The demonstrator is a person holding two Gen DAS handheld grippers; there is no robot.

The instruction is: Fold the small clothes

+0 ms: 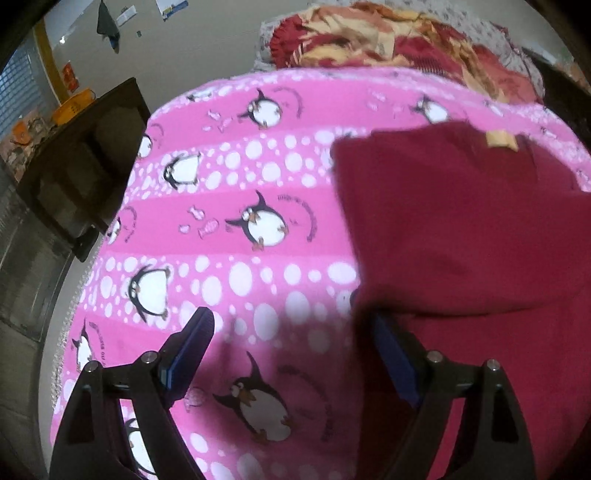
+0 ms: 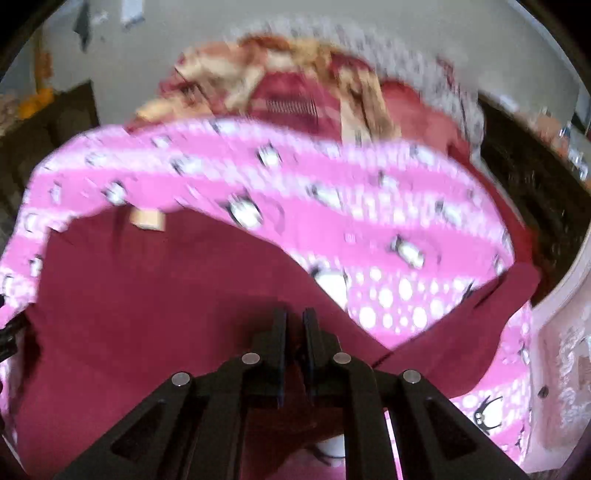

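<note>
Two wrist views of one moment in folding a small dark-red knit garment [image 1: 461, 229] that lies on a pink fleece blanket printed with penguins and white dots [image 1: 251, 177]. The blanket serves as the flat work surface; the garment occupies its right part in the left wrist view and its lower left in the right wrist view.

The right gripper [image 2: 294, 321] has its jaws drawn nearly together, with dark-red cloth beneath and between the fingers; the gap is narrow enough to suggest a pinch on a fold or edge of the garment, probably to carry that portion across. Blur hides exactly which edge is taken.

The left gripper [image 1: 291, 317] stands with jaws wide and nothing between them. Its left finger hangs over bare blanket, while its right finger sits at the near edge of the garment, where the cloth laps over the fingertip. This position suits taking a second hold or steadying the cloth, judged from the pose alone.

The garment looks soft and matte, thick enough to hold rounded folds. A small tan label [image 1: 500, 139] shows at its far edge, likely marking the neckline. One portion trails away to the right in the right wrist view, perhaps a sleeve. A crumpled red-and-cream patterned cloth [image 1: 388, 33] lies beyond the blanket.
</note>
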